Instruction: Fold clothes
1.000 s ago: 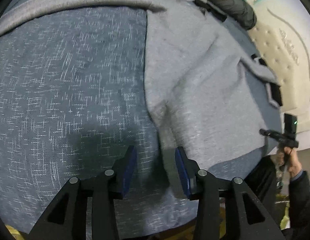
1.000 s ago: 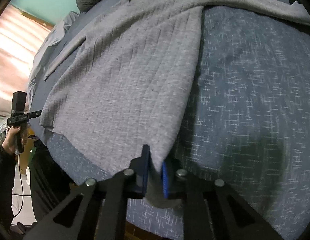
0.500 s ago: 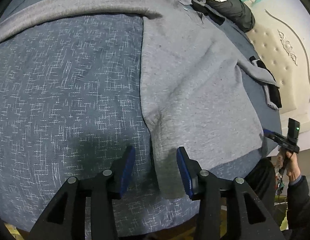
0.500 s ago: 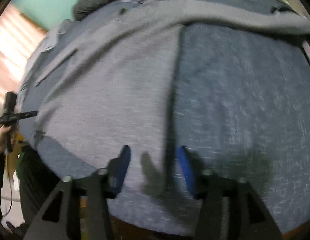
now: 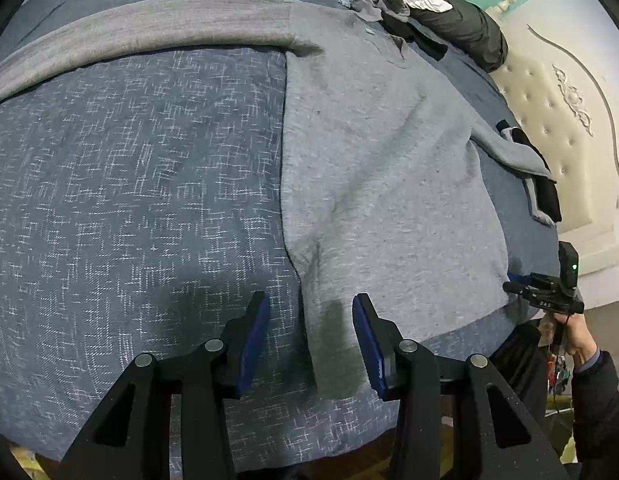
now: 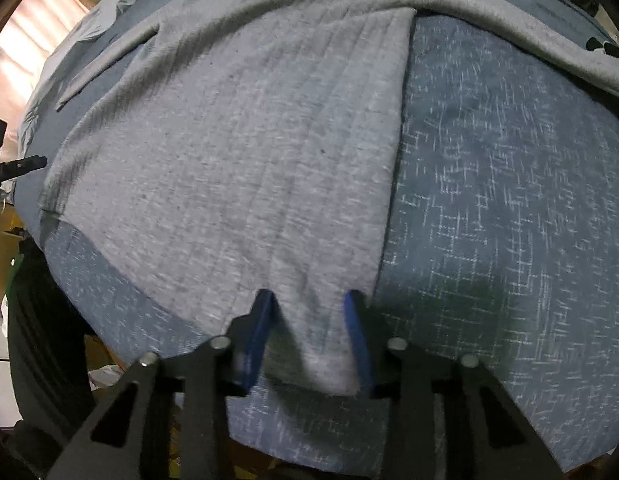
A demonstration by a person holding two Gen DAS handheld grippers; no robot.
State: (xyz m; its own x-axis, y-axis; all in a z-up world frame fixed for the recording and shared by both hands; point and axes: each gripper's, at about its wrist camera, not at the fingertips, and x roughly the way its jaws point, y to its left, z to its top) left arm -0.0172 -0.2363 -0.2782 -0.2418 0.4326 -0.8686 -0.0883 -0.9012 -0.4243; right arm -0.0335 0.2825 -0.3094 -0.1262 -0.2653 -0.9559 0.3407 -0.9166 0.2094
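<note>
Blue speckled bedding (image 5: 129, 200) covered the bed, a cream tufted headboard (image 5: 565, 128) at the frame's right. On it a grey long-sleeved top (image 5: 381, 184) lay flat, long axis running from lower frame to upper, hem nearest, one sleeve (image 5: 149, 28) stretched toward upper left. Both the left gripper (image 5: 309, 344) and right gripper (image 6: 309, 340) stood apart, straddling hem corners, not clamped.

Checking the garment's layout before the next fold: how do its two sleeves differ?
The left sleeve stretches out long and straight across the blue bedspread; the right sleeve angles down beside the body, ending over a dark garment. Both belong to the same grey sweater, lying flat.
</note>
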